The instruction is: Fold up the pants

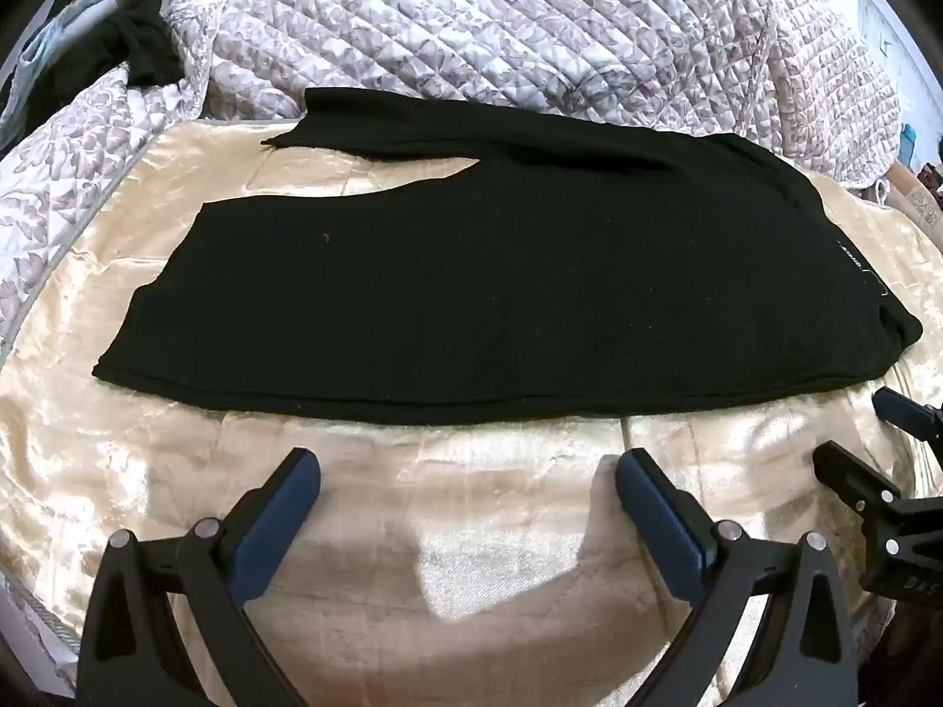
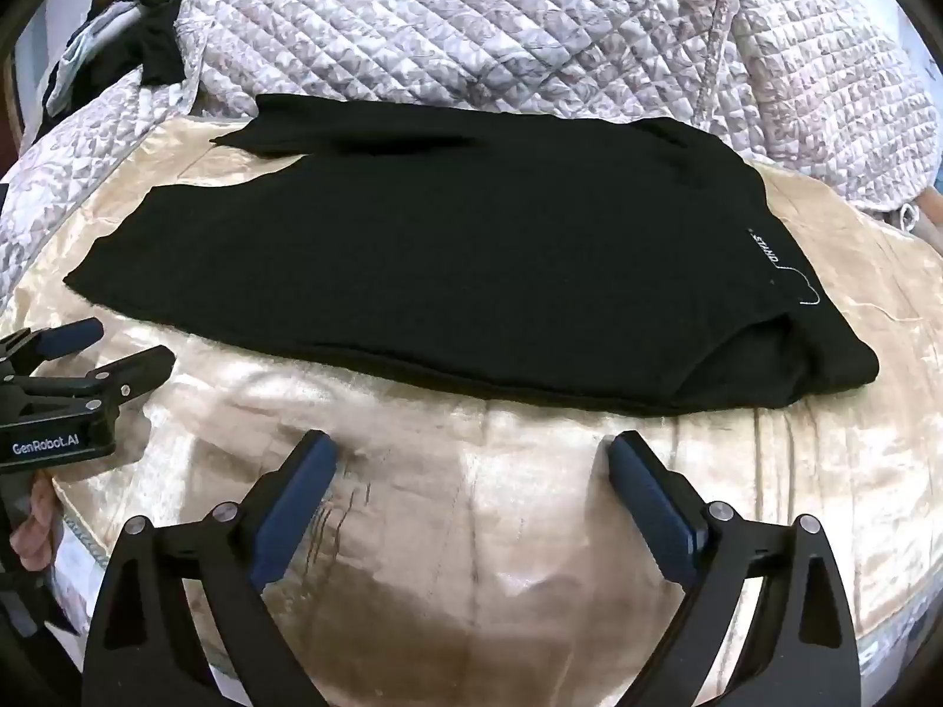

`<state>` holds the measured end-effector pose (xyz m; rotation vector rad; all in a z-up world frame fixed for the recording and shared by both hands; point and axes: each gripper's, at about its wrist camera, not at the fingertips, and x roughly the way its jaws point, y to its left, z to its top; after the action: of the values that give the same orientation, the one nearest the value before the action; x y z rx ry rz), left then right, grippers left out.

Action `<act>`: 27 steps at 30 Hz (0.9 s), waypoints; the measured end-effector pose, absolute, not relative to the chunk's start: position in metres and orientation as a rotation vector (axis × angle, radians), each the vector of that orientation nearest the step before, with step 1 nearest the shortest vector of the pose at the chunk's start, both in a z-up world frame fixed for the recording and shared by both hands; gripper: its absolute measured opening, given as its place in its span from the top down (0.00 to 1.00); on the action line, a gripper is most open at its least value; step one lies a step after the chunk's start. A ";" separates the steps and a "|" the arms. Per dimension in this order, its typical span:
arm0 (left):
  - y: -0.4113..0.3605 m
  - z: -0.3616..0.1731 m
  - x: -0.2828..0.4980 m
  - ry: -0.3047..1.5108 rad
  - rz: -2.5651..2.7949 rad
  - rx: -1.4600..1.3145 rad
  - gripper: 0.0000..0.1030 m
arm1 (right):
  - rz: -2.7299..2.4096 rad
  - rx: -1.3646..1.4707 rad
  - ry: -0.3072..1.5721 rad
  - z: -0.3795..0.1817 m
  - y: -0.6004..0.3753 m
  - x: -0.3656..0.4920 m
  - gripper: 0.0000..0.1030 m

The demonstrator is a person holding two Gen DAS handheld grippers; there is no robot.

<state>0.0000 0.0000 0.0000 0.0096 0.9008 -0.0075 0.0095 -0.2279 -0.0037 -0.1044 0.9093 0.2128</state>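
Black pants flat on cream blanket (both grippers wide apart)

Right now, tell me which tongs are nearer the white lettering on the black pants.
Right. The right tongs hang open over the cream blanket, short of the pants, nearer the lettering at the waist end. The left tongs, also open, face mid-leg, farther away.

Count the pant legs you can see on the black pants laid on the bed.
2. One leg lies nearer the camera on the beige satin cover; the other leg lies behind it, by the quilted floral blanket.
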 end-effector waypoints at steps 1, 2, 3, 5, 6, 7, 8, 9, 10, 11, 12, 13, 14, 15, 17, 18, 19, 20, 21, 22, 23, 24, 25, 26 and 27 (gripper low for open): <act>0.000 0.000 0.000 0.900 -0.007 0.011 0.01 | 0.211 -0.108 0.911 -0.004 -0.228 0.010 0.07; 0.000 0.000 0.000 0.904 -0.008 0.008 0.01 | 0.211 -0.109 0.912 -0.004 -0.228 0.010 0.07; 0.000 0.000 0.000 0.903 -0.008 0.009 0.01 | 0.211 -0.110 0.912 -0.004 -0.227 0.010 0.06; 0.000 0.000 0.000 0.902 -0.007 0.010 0.01 | 0.211 -0.110 0.913 -0.004 -0.227 0.010 0.06; 0.000 0.000 0.000 0.902 -0.006 0.011 0.01 | 0.212 -0.110 0.914 -0.004 -0.227 0.010 0.06; 0.000 0.000 0.000 0.902 -0.006 0.012 0.01 | 0.212 -0.109 0.914 -0.004 -0.227 0.010 0.06; 0.000 0.000 0.000 0.901 -0.006 0.012 0.01 | 0.211 -0.110 0.912 -0.004 -0.227 0.010 0.06; 0.000 0.000 0.000 0.902 -0.006 0.013 0.01 | 0.211 -0.110 0.913 -0.004 -0.226 0.010 0.06; 0.000 0.000 0.000 0.902 -0.006 0.013 0.01 | 0.211 -0.110 0.913 -0.004 -0.226 0.010 0.06; 0.000 0.000 0.000 0.902 -0.006 0.014 0.01 | 0.212 -0.109 0.914 -0.004 -0.226 0.010 0.06; 0.000 0.000 0.000 0.902 -0.006 0.014 0.01 | 0.213 -0.109 0.914 -0.004 -0.226 0.010 0.06; 0.000 0.000 0.000 0.902 -0.007 0.014 0.01 | 0.214 -0.110 0.915 -0.004 -0.225 0.010 0.06; 0.001 0.000 0.000 0.903 -0.008 0.014 0.01 | 0.214 -0.110 0.915 -0.004 -0.225 0.009 0.06; 0.001 0.000 0.000 0.903 -0.008 0.014 0.01 | 0.215 -0.110 0.915 -0.004 -0.225 0.009 0.06; 0.001 0.000 0.000 0.903 -0.007 0.014 0.01 | 0.212 -0.109 0.914 -0.004 -0.226 0.010 0.06; 0.000 0.000 0.000 0.902 -0.007 0.015 0.01 | 0.212 -0.109 0.915 -0.004 -0.225 0.010 0.06; 0.000 0.000 0.000 0.903 -0.006 0.016 0.01 | 0.213 -0.109 0.914 -0.004 -0.225 0.010 0.06; 0.001 0.000 0.000 0.903 -0.006 0.016 0.01 | 0.213 -0.109 0.914 -0.004 -0.225 0.009 0.06; 0.001 0.000 0.000 0.903 -0.006 0.016 0.01 | 0.213 -0.110 0.915 -0.004 -0.224 0.009 0.06; 0.001 0.000 0.000 0.903 -0.006 0.016 0.01 | 0.213 -0.110 0.915 -0.004 -0.224 0.009 0.06; 0.001 0.000 0.000 0.903 -0.006 0.017 0.01 | 0.213 -0.111 0.915 -0.005 -0.224 0.008 0.06; 0.001 0.000 0.000 0.903 -0.006 0.016 0.01 | 0.212 -0.108 0.916 -0.004 -0.225 0.011 0.06; 0.001 0.000 0.000 0.904 -0.005 0.016 0.01 | 0.212 -0.109 0.916 -0.004 -0.224 0.010 0.06; 0.000 0.000 0.000 0.904 -0.005 0.017 0.01 | 0.211 -0.109 0.915 -0.004 -0.224 0.010 0.06; 0.000 0.000 0.000 0.904 -0.005 0.017 0.01 | 0.211 -0.109 0.915 -0.004 -0.224 0.010 0.06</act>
<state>0.0004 0.0005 0.0000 0.0168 0.9038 -0.0050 0.0097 -0.2242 -0.0040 -0.1088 0.9145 0.2113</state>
